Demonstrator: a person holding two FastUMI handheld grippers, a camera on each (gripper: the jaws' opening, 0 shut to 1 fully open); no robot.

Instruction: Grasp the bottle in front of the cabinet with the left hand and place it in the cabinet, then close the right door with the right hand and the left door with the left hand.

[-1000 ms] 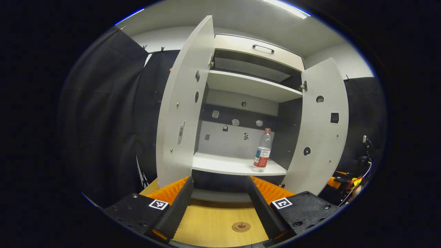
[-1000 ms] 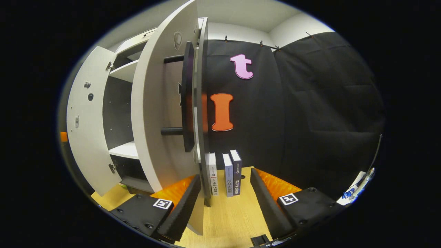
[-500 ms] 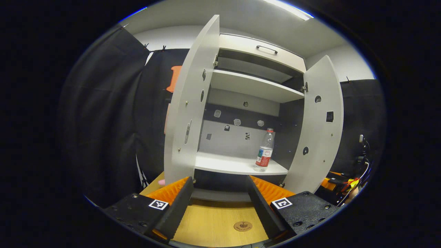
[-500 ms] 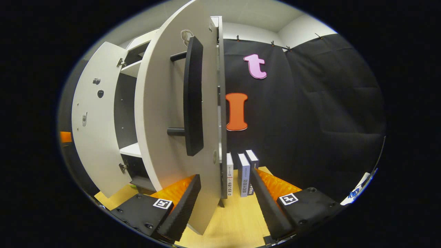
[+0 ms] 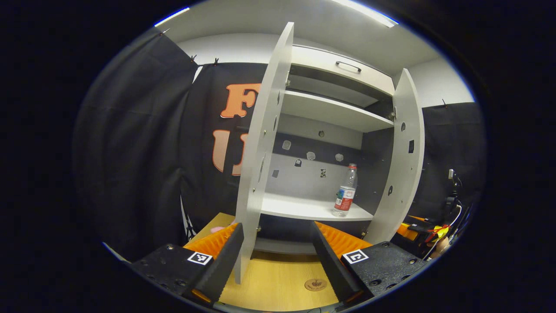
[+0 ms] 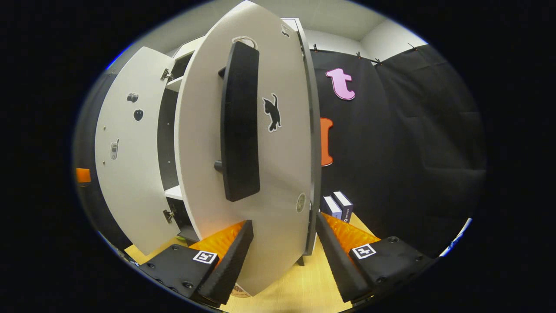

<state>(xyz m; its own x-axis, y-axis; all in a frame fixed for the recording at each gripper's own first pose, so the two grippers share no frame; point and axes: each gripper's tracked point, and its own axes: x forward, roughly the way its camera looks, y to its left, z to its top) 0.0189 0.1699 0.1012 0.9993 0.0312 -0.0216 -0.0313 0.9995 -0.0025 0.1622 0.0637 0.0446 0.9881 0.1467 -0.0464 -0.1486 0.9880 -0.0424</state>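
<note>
Since a second ago the right door [image 6: 247,174] has swung partway shut, its outer face and black handle [image 6: 239,126] now facing the right gripper [image 6: 280,256], whose jaws stand open astride its lower edge. The bottle [image 5: 345,198] stands on the cabinet shelf [image 5: 304,208] (placement done). The left door [image 5: 260,152] stays open; the left gripper [image 5: 276,256], jaws open, waits over the desk [image 5: 278,282]. Books [image 6: 339,206] stand clear of the swing.

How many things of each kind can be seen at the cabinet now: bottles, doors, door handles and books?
Water bottle: 1
Cabinet doors: 2, the left door and the right door
Black door handle: 1
Books: 2 visible beside the right door
Total: 6
</note>
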